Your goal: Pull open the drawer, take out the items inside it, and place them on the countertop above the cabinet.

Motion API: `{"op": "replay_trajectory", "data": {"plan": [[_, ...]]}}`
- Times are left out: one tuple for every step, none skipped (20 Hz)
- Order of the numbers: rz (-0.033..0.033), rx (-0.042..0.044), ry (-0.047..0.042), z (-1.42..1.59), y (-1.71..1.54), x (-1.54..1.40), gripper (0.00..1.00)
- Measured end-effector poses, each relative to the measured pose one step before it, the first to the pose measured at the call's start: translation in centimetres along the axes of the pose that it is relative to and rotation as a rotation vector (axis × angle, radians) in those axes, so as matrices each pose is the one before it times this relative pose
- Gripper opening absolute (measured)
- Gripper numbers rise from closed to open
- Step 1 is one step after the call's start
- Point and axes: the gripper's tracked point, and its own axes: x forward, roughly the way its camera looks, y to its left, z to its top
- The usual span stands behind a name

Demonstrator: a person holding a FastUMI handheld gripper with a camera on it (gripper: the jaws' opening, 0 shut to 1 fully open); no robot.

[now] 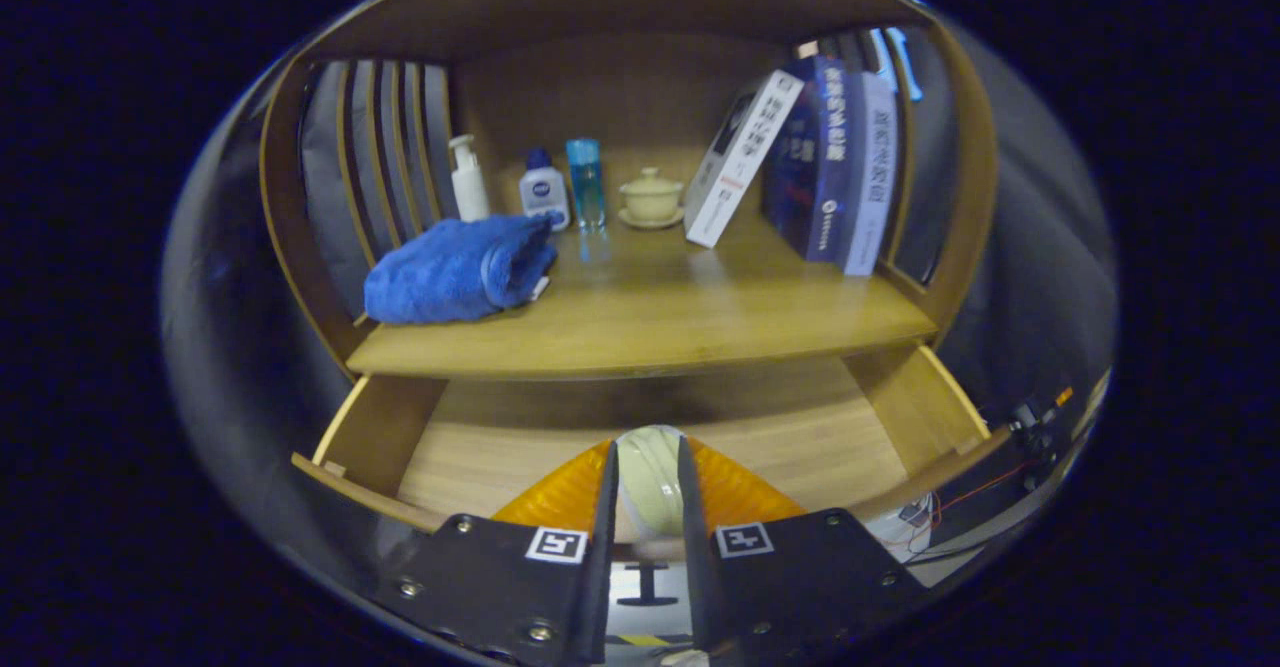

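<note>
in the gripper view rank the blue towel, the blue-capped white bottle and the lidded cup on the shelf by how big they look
1. Blue towel
2, unsure: white bottle and lidded cup, about alike.
The tongs grip a pale round object.

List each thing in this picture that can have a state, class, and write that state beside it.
drawer: pulled open
gripper: shut on pale round item
pale round item: held between the fingers, over the drawer
blue towel: folded, lying on the countertop
lidded cup: lid on, on its saucer
white book: leaning on the blue books
pump bottle: upright
</note>
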Motion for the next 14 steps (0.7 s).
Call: {"op": "replay_trajectory", "data": {"plan": [[0.03022, -0.02623, 0.05076, -0.445, 0.279, 0.837, 0.32], [0.02584, -0.02894, 0.05297, -0.622, 0.143, 1.104, 0.33], [0.00922, -0.02118, 0.04737, -0.814, -0.153, 0.524, 0.33], [0.0071, -0.0159, 0.02769, -0.447, -0.12, 1.014, 0.33], [0.02163, -0.00645, 0.02583, -0.354, 0.037, 0.56, 0.33], [0.0173, 0.00312, -0.00481, 0.212, 0.079, -0.093, 0.33], [0.01418, 0.00523, -0.0181, 0.549, 0.074, 0.369, 0.33], [0.00735, 0.00149, 0.01416, 0.057, -0.39, 0.535, 0.33], [0.01375, 0.00977, 0.01, 0.224, -0.146, 0.174, 0.33], [0.01703, 0.00251, 0.00648, 0.19, -0.04, 0.274, 0.31], [0.01329, -0.00599, 0.01156, 0.228, -0.062, 0.18, 0.28], [0.01331, -0.00955, 0.00369, 0.133, 0.027, 0.16, 0.29], [0.01569, -0.01246, 0.00705, 0.06, 0.199, -0.188, 0.3], [0.0037, -0.02019, -0.00137, -0.088, 0.048, 0.167, 0.34]]}}
